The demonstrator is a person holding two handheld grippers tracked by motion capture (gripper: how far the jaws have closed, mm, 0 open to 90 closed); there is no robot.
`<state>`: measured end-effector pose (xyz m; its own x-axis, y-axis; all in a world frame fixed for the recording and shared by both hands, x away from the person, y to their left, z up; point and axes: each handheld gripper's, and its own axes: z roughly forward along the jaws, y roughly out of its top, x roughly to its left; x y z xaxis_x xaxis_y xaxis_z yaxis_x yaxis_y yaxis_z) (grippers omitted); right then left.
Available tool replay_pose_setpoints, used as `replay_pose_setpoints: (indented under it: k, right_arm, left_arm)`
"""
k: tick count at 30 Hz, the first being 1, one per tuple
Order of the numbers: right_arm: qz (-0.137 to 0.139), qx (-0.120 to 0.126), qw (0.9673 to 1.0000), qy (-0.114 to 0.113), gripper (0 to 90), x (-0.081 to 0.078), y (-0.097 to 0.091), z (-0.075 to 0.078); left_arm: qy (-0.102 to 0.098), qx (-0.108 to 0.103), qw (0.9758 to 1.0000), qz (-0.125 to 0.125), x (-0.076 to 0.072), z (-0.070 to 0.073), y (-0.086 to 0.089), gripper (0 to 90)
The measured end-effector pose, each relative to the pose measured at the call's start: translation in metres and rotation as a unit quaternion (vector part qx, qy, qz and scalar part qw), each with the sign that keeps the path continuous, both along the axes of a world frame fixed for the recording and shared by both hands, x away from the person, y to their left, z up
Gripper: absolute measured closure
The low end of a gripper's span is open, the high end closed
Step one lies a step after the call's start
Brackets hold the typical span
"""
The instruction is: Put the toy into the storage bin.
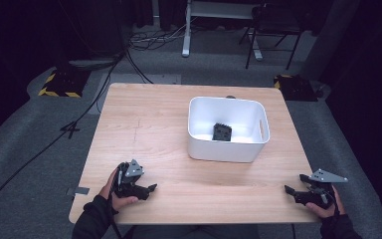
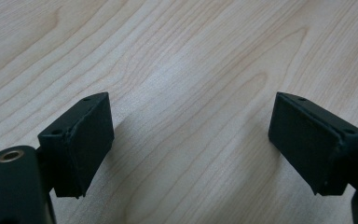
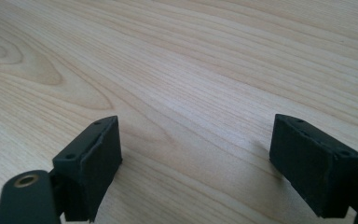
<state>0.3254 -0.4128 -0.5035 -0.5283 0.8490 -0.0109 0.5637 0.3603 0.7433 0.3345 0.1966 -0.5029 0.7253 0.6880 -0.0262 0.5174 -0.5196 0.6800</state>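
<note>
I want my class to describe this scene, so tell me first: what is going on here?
A person sits at a wooden table with a two-jaw gripper in each hand. The left gripper and the right gripper rest near the table's near edge, both with jaws open and nothing between them. Farther back stands a white bin with a small dark object lying on its floor. Neither gripper is near the bin.
</note>
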Motion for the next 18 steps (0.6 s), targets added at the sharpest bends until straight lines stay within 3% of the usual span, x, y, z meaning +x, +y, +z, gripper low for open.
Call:
replay_pose_setpoints:
  k: [18]
  right_arm:
    - [-0.001, 0.001, 1.0, 0.0, 16.8, 0.0002, 0.0001, 0.0]
  left_arm:
    - [0.0, 0.0, 1.0, 0.002, 0.0, 0.0, 0.0, 14.3]
